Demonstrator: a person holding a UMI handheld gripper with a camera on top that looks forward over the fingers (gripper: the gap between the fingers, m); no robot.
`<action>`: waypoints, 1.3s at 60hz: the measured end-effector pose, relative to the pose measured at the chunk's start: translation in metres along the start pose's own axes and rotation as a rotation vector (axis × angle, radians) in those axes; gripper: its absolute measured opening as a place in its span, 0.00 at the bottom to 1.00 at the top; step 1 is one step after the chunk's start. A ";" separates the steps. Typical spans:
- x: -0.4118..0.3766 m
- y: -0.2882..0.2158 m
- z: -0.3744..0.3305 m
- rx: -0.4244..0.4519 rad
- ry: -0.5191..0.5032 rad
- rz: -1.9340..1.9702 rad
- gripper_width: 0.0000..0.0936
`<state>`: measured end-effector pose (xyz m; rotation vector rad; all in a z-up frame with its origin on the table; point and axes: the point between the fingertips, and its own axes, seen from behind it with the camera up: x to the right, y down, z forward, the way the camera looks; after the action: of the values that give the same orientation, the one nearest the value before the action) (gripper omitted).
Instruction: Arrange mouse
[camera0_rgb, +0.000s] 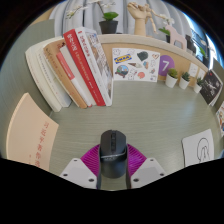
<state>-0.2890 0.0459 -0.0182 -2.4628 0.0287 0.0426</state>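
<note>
1. Gripper (112, 170): fingers pinch the black mouse (112, 153) between the pink pads.
2. Books (70, 72) lean beyond; spine lettering unreadable.
3. Card (166, 67) shows "7".

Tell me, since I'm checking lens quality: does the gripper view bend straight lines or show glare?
Gripper view: strong fisheye bending, the shelf edge and leaning books curve outward; lighting even, no glare visible; soft shadow under the mouse, which sits between the gripper's fingers.
</note>
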 end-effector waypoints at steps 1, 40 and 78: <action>0.000 -0.001 0.000 -0.004 -0.008 0.000 0.36; 0.254 -0.130 -0.189 0.369 0.017 -0.075 0.35; 0.332 0.060 -0.071 -0.011 0.023 0.009 0.41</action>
<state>0.0422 -0.0491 -0.0132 -2.4740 0.0499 0.0189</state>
